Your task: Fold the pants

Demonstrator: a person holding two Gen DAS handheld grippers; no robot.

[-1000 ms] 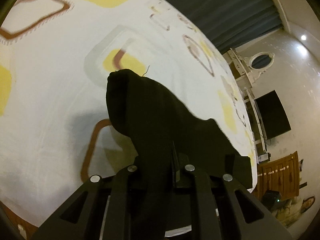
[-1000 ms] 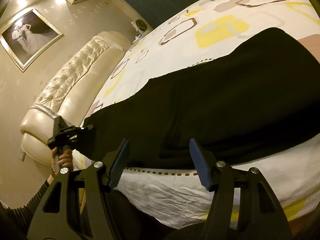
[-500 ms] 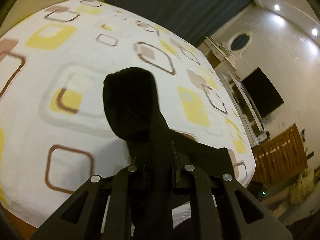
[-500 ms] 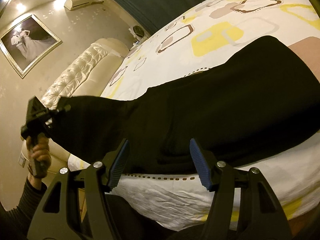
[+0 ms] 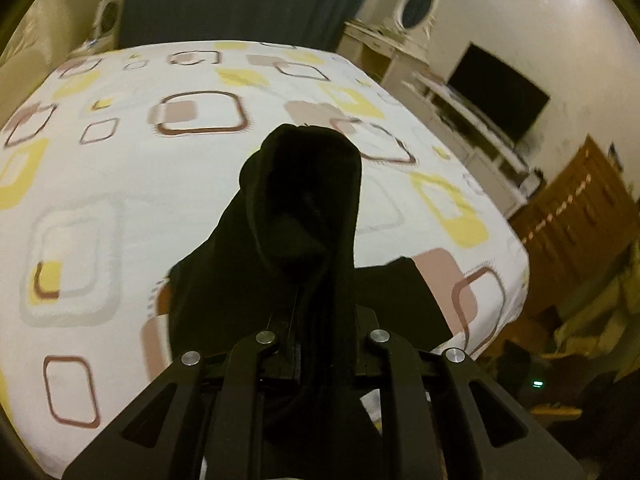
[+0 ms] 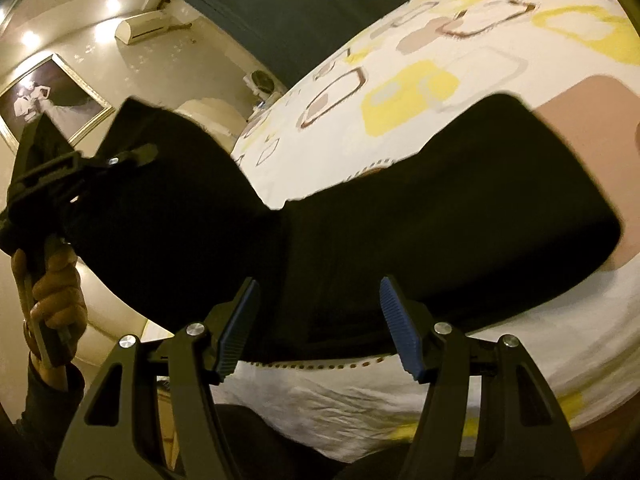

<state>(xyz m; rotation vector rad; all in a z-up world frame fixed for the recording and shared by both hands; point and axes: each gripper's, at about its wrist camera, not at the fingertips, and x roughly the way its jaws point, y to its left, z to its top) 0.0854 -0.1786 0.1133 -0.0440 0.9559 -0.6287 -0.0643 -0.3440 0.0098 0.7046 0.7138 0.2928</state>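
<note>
Black pants point(image 6: 460, 220) lie across the near part of the bed point(image 6: 400, 36), which has a white sheet with yellow and brown squares. In the right wrist view a hand point(image 6: 52, 292) holds my left gripper point(image 6: 136, 156), shut on one end of the pants and holding it up off the bed. In the left wrist view that black cloth point(image 5: 304, 200) bunches up over my left gripper point(image 5: 320, 320) and hides its fingertips. My right gripper point(image 6: 318, 320) stands open just before the pants' near edge, blue pads point(image 6: 236, 328) apart with nothing pinched.
A cream padded headboard point(image 6: 208, 112), a framed picture point(image 6: 48, 100) and an air conditioner point(image 6: 144, 28) lie to the left. Beyond the bed's far side stand a dark curtain point(image 5: 240, 0), a white cabinet with a TV point(image 5: 496, 92) and a wooden cabinet point(image 5: 576, 208).
My left gripper has risen and swung across with the pants' end, lifting it off the sheet; the wrist rolled. The right gripper has stayed open and shifted only slightly.
</note>
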